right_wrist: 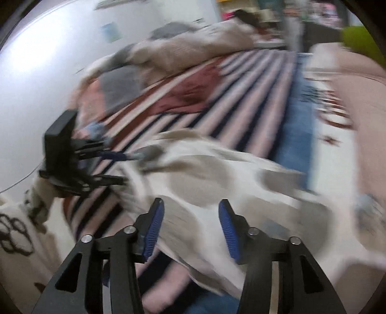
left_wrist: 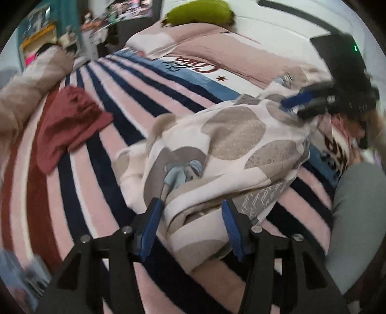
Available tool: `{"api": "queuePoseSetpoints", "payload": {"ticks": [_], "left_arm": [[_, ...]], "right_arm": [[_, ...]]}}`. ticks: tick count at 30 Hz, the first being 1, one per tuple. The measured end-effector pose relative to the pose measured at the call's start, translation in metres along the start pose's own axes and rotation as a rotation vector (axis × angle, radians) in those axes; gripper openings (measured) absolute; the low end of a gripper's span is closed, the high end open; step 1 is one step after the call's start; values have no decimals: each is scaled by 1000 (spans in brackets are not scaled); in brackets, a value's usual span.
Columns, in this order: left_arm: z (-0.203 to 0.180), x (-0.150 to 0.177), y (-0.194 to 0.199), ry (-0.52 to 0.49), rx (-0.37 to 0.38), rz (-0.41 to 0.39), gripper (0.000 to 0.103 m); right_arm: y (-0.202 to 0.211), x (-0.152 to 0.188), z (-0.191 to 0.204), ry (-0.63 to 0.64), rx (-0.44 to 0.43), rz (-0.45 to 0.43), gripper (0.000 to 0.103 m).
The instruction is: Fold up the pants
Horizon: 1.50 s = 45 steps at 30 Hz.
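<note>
Lying between spread left tongs [left_wrist: 191, 212]: patterned pants [left_wrist: 229, 145], on striped blanket [left_wrist: 115, 101].

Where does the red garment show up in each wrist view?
Left wrist: the red garment lies crumpled at left-centre on the striped blanket, apart from the patterned pants.
Right wrist: the red garment sits upper-centre, blurred, beyond the pants.
Shared landmark: the green pillow.

Soft, even indoor light with faint shadows, a bright glare on the white wall [right_wrist: 36, 60], heavy motion blur smearing the right wrist view, milder blur in the left, and fisheye bending with dark corners.
</note>
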<state>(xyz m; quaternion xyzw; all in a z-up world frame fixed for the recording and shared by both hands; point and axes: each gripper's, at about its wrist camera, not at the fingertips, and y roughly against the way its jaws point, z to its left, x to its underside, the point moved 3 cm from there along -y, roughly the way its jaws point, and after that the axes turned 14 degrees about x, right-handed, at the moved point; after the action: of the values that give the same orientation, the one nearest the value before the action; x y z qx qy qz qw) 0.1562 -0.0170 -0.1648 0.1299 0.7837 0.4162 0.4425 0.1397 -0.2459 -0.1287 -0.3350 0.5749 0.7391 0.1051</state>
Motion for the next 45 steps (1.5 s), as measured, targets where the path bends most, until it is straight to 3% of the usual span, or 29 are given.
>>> {"api": "queuePoseSetpoints", "payload": {"ticks": [3, 4, 5, 7, 16, 20, 22, 24, 28, 34, 40, 42, 45], "left_arm": [[5, 6, -3, 15, -16, -23, 47], [6, 8, -4, 16, -14, -31, 39], [7, 10, -5, 23, -17, -38, 20], [7, 15, -3, 32, -46, -50, 12], [-12, 51, 12, 40, -92, -103, 3], [-21, 67, 15, 44, -99, -106, 3], [-23, 70, 19, 42, -106, -118, 3], [-21, 68, 26, 63, -82, -139, 8], [-13, 65, 42, 83, -95, -178, 33], [32, 42, 48, 180, -79, -235, 34], [69, 12, 4, 238, 93, -177, 34], [74, 3, -7, 221, 91, -155, 34], [80, -9, -16, 198, 105, -137, 26]], "right_arm": [[-34, -11, 30, 89, -70, 29, 46], [-43, -13, 36, 95, -86, 42, 46], [-52, -15, 40, 96, -105, 54, 46], [-64, -18, 45, 103, -114, 74, 46], [-74, -24, 38, 56, -115, 120, 48], [-78, -24, 58, 105, -119, 129, 44], [-83, -28, 74, 158, -120, 117, 30], [-90, -33, 91, 219, -112, 109, 9], [-104, -38, 121, 310, -152, 115, 6], [-110, -25, 149, 384, -196, 119, 3], [-114, -21, 151, 371, -271, 111, 0], [-115, -18, 155, 385, -284, 117, 0], [-116, -13, 158, 393, -307, 127, 0]]}}
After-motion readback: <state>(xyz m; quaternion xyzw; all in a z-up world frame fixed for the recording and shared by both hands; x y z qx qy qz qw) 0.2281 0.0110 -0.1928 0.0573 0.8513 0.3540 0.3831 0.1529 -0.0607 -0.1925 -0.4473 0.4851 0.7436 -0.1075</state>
